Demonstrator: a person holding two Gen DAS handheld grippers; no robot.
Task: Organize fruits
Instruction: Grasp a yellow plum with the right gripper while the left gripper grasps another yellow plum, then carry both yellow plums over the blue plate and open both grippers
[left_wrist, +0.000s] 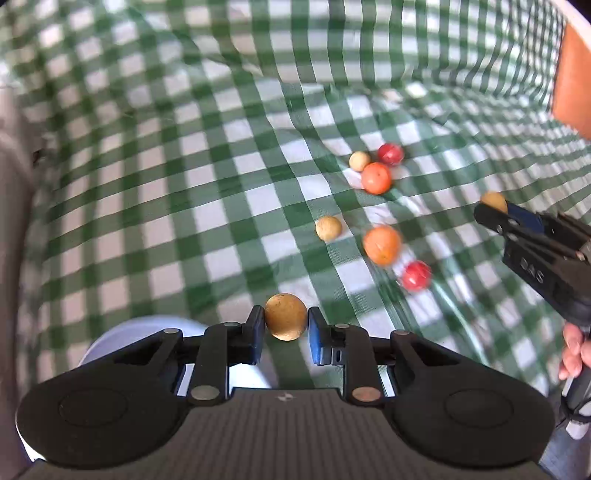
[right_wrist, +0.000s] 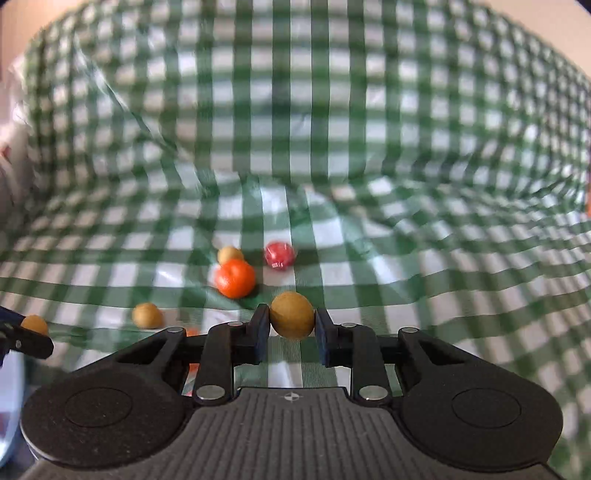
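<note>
Left wrist view: left tongs (left_wrist: 286, 325) clamped on one tan fruit (left_wrist: 285, 316), above the green checked cloth (left_wrist: 147, 184). Right wrist view: right tongs (right_wrist: 291, 325) clamped on another tan fruit (right_wrist: 292, 315). Loose on cloth: two oranges (left_wrist: 381, 245), two red fruits (left_wrist: 416, 275), two pale fruits (left_wrist: 328, 228), near one another.

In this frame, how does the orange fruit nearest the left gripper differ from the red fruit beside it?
The near orange fruit is orange, while the near red fruit is red. The orange one looks clearly larger than the red one. The red one lies nearer the right gripper than the orange one does. Both are round, blurred, and rest loose on the green checked cloth, held by no gripper.
</note>
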